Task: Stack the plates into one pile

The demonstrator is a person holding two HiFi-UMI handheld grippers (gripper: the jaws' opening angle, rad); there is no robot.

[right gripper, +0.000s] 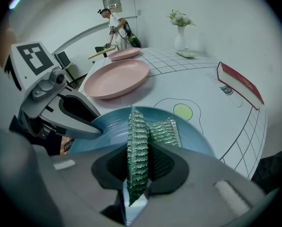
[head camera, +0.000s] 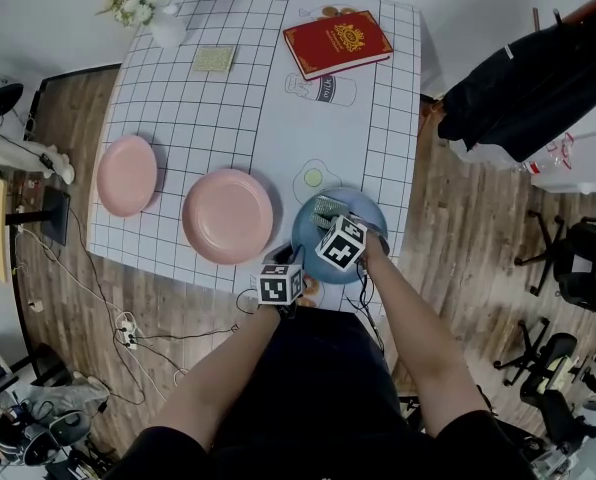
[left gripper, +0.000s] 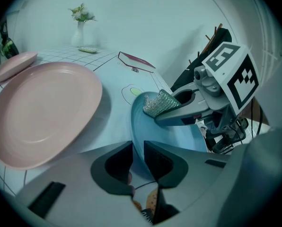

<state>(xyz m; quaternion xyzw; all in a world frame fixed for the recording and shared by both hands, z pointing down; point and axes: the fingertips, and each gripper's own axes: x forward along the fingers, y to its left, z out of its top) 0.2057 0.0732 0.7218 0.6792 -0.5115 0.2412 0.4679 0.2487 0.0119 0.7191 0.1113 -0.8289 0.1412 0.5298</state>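
A blue plate (head camera: 371, 214) lies at the table's near edge, right of centre. My left gripper (head camera: 283, 258) is shut on the blue plate's (left gripper: 179, 136) near rim, which runs between its jaws. My right gripper (head camera: 330, 213) is shut on a green mesh scouring pad (right gripper: 137, 150), whose free end rests on the blue plate (right gripper: 108, 126). In the left gripper view the pad (left gripper: 159, 103) sticks out of the right gripper's tip over the plate. A large pink plate (head camera: 228, 215) lies just left of the blue one, and a smaller pink plate (head camera: 127, 174) further left.
The checked tablecloth (head camera: 228, 108) carries a red book (head camera: 336, 42) at the far right, a small coaster (head camera: 215, 59) and a vase of flowers (head camera: 153, 13) at the far left. Cables lie on the wooden floor (head camera: 128, 333). A person stands far off in the right gripper view.
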